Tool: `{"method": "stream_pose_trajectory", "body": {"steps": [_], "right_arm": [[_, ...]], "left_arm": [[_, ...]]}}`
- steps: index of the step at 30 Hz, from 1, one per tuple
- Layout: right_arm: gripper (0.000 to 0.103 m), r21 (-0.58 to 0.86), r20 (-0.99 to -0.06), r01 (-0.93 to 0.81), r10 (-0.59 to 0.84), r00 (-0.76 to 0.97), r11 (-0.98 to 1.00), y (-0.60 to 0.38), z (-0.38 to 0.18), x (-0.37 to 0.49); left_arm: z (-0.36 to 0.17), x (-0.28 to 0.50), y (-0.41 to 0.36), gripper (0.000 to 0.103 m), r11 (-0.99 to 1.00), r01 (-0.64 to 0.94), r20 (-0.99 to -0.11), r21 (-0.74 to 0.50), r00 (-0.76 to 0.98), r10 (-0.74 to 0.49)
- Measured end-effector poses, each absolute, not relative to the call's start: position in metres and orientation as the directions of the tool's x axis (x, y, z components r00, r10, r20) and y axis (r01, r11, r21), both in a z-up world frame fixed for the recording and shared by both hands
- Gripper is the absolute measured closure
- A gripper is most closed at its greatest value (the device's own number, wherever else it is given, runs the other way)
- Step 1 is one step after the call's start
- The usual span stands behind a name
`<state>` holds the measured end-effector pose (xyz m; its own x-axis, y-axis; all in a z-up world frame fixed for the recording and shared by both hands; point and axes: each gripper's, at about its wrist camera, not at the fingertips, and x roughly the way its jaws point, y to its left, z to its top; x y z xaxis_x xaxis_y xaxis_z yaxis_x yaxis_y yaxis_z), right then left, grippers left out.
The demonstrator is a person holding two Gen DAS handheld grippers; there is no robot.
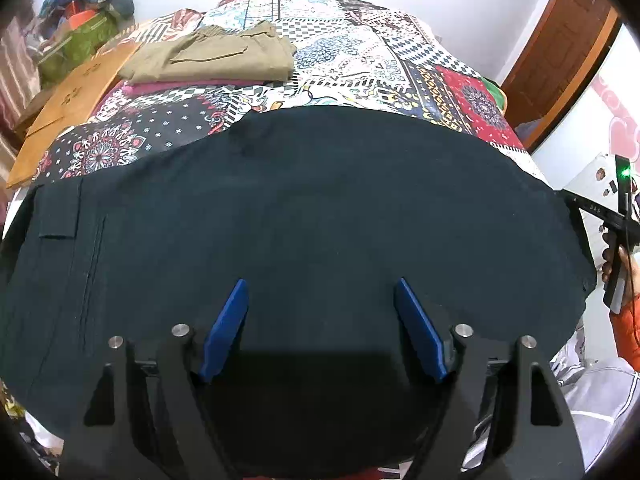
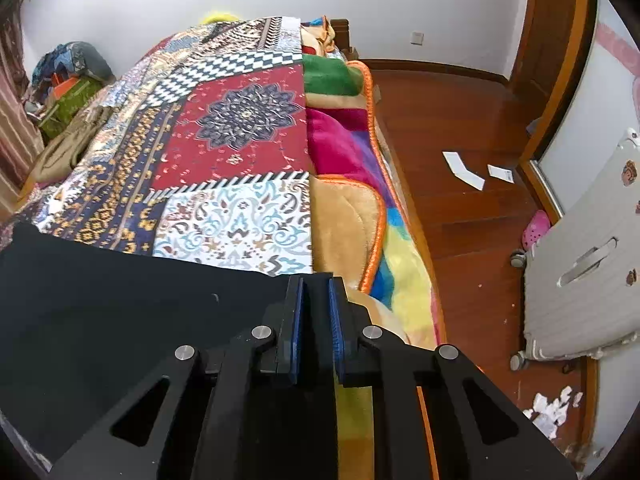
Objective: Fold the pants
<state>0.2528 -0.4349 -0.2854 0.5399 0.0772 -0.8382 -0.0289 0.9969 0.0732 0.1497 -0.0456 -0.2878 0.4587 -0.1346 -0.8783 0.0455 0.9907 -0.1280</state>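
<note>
Dark pants point(image 1: 312, 208) lie spread flat across the patterned bed cover, waistband and pocket at the left. My left gripper point(image 1: 320, 292) hovers just above the near part of the pants, jaws wide open and empty. In the right wrist view the pants point(image 2: 120, 312) fill the lower left. My right gripper point(image 2: 315, 284) is shut on the right edge of the pants, a strip of dark cloth pinched between its blue pads point(image 2: 297, 320). The right gripper also shows at the far right of the left wrist view point(image 1: 576, 204).
Folded khaki pants point(image 1: 216, 56) lie on a maroon garment at the bed's far left. A wooden board point(image 1: 76, 96) and a clutter pile point(image 1: 84, 4) sit left. A colourful blanket point(image 2: 352, 184) hangs off the bed's right edge. A white suitcase point(image 2: 588, 264) stands on the wood floor.
</note>
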Motion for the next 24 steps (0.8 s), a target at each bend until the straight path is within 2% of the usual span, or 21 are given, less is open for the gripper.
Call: {"method": "stream_pose_trajectory", "body": {"steps": [4,7,9,11,12,17,22,24], "right_arm": [[0.091,0.058,-0.847,-0.016,0.058,0.529,0.998,-0.434,-0.285,0.251],[0.088,0.068,-0.843,0.005,0.055,0.535,0.998,-0.439,-0.270,0.243],[0.080,0.041,-0.835,-0.004,0.036,0.549,0.999,-0.435,-0.260,0.234],[0.059,0.013,-0.821,-0.015,0.019,0.571,1.000,-0.431,-0.249,0.220],[0.055,0.003,-0.814,-0.017,0.012,0.580,1.000,-0.429,-0.246,0.216],[0.053,-0.007,-0.805,-0.028,0.011,0.594,1.000,-0.422,-0.238,0.190],[0.053,0.082,-0.843,-0.019,0.079,0.532,0.996,-0.415,-0.257,0.173],[0.053,0.110,-0.866,-0.034,0.112,0.488,0.993,-0.408,-0.270,0.168]], "left_arm": [[-0.285,0.150,-0.042,0.022,0.990,0.035,-0.881,-0.133,0.454,-0.134],[-0.275,0.147,-0.036,0.023,0.996,0.017,-0.881,-0.083,0.467,-0.082],[-0.264,0.141,-0.021,0.023,0.998,-0.014,-0.869,-0.058,0.493,-0.044],[-0.256,0.135,-0.003,0.023,0.997,-0.057,-0.861,-0.055,0.508,-0.018],[-0.251,0.130,0.012,0.023,0.994,-0.095,-0.858,-0.057,0.513,0.000],[-0.247,0.103,0.065,0.023,0.975,-0.222,-0.860,-0.023,0.502,0.094],[-0.254,0.076,0.118,0.023,0.941,-0.332,-0.858,-0.066,0.500,0.116],[-0.264,0.071,0.129,0.023,0.938,-0.346,-0.866,-0.036,0.479,0.143]]}}
